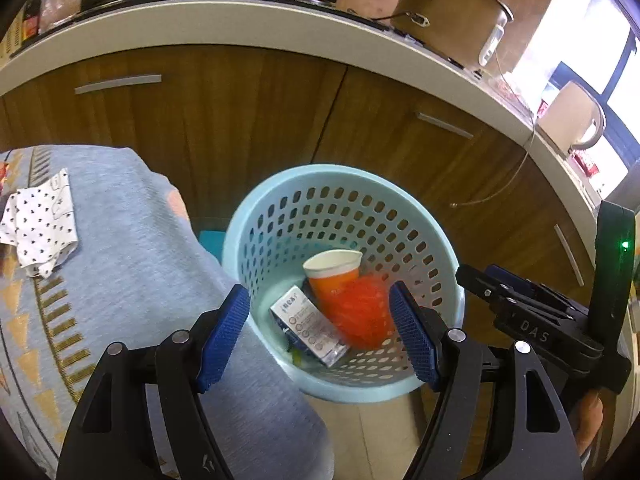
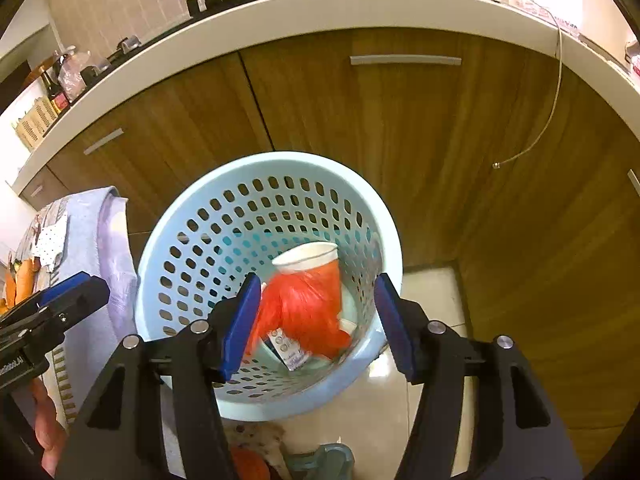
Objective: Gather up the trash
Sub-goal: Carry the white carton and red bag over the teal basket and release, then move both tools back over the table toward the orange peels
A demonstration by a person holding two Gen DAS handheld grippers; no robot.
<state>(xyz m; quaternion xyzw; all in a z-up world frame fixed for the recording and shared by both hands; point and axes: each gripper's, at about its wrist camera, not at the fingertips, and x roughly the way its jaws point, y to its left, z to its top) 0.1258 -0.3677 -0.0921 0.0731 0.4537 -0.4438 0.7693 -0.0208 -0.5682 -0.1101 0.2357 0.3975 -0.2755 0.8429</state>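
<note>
Seemingly both tools hover over the bin with nothing in them. From the left wrist view, the left gripper (image 1: 320,332) has its blue pads spread wide and empty above the pale blue perforated basket (image 1: 280,188), which stands on the floor against the wooden cabinets (image 1: 248,120). Inside lie a paper cup (image 1: 334,276), orange-walled, leaning with its white mouth up and toward the cabinets; a crumpled orange plastic bag (image 1: 364,316) touching it; and a small carton (image 1: 308,326) lying flat, its long axis running diagonally from the near rim toward the cup. To the left, on a blue-grey cloth-covered surface (image 1: 132,260), lies a dotted scrap of fabric or paper (image 1: 40,220), which I judge the likely piece left to gather. It looks light and limp; a pinch on a raised fold at its edge should serve. The right gripper (image 1: 476,280) shows at the right edge.

From the right wrist view, the right gripper (image 2: 314,320) is likewise spread and holds nothing over the basket (image 2: 192,200). The bag (image 2: 304,312) appears blurred, so it may be shifting. The cup (image 2: 312,264) leans the same way, thin-walled and easily crushed; the carton (image 2: 288,350) peeks out beneath the bag.
</note>
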